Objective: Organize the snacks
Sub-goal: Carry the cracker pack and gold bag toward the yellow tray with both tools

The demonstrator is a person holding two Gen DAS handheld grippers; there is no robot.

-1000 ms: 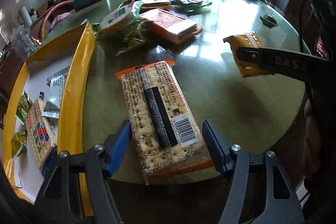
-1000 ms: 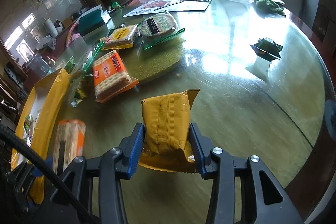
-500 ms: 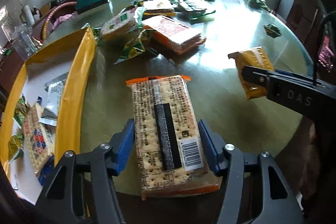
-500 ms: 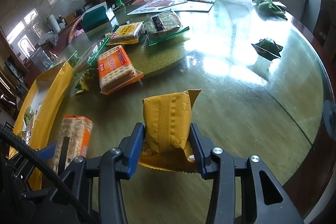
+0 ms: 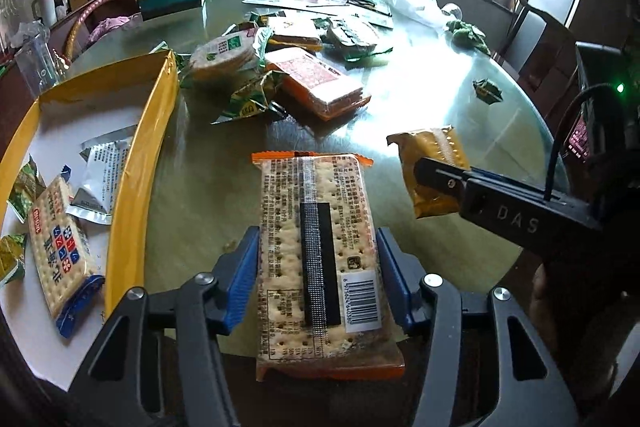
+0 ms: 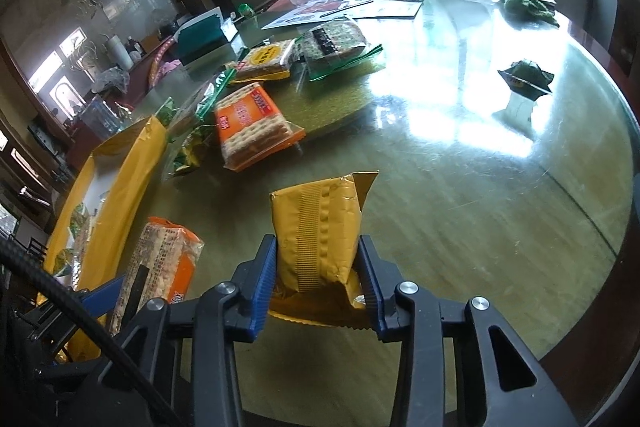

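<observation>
Your left tongs (image 5: 318, 279) cover both long sides of the cracker pack (image 5: 320, 259). In the right wrist view, the picture's left edge cuts off the yellow tray (image 6: 120, 179) at the desk's (image 6: 460, 187) left edge; its contents are too small to tell.

"DAS" stands on the right hand-held gripper (image 5: 436, 183); the cracker pack's (image 5: 320, 247) print is unreadable.

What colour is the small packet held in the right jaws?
Mustard yellow; the small packet shows best in the right wrist view.
</observation>
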